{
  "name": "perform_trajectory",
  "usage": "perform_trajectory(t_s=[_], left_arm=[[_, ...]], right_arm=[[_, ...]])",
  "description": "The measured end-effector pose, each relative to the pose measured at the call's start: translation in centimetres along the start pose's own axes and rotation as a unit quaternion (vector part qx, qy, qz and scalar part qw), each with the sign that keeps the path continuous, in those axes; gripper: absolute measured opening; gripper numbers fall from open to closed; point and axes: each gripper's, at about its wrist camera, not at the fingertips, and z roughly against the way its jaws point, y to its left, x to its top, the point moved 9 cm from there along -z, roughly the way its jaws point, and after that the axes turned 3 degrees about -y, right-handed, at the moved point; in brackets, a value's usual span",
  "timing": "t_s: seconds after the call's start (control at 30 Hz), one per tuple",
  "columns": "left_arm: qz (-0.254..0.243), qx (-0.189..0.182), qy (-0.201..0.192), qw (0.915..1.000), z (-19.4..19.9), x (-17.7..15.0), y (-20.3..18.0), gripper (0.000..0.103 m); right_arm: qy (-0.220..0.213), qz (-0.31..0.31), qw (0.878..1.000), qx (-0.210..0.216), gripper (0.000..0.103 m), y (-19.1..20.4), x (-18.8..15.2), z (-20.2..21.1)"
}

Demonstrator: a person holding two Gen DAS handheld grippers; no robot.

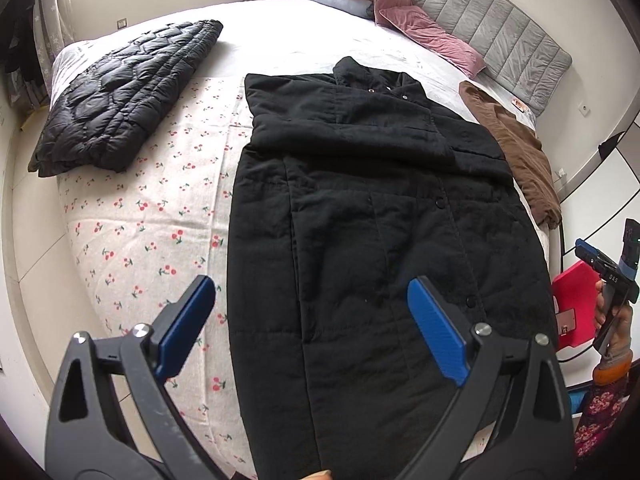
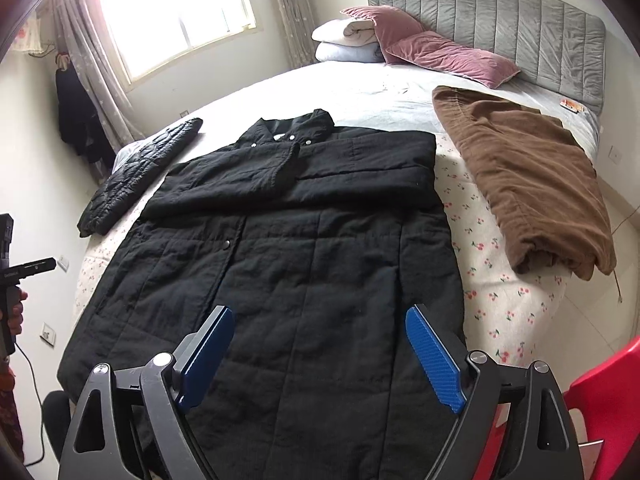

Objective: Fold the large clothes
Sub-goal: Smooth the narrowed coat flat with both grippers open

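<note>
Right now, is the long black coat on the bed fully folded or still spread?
Partly folded: both sleeves of the black coat lie crossed over its chest, while the body lies full length on the bed.

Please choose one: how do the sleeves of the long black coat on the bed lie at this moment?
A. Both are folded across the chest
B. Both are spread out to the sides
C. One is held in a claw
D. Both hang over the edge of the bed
A: on the long black coat the sleeves lie crossed over the chest below the collar, and both the left claw and the right claw are open and empty.
</note>
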Motion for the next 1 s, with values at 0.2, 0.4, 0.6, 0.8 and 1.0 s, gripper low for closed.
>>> perform_trajectory(t_s=[0.2,0.4,0.6,0.8,1.0], left_arm=[[0.000,-0.040,0.039,0.9984,-0.5,-5.4,0.1,0.097],[0.036,-0.055,0.081,0.9946,-2.3,-9.0,1.9,0.097],[0.075,-0.122,0.113,0.9832,-3.6,-11.3,2.1,0.097],[0.082,-0.149,0.116,0.9785,-4.2,-12.5,1.5,0.097],[0.097,-0.159,0.117,0.9756,-4.4,-12.4,2.2,0.097]], right_arm=[[0.034,-0.028,0.999,0.007,0.089,-2.7,-5.6,0.5],[0.055,-0.076,0.995,0.026,0.089,-4.6,-9.8,0.9],[0.047,-0.119,0.991,0.045,0.089,-5.9,-11.8,1.6],[0.041,-0.183,0.981,0.049,0.089,-8.9,-13.2,1.2],[0.041,-0.228,0.970,0.072,0.089,-10.5,-14.5,-0.1]])
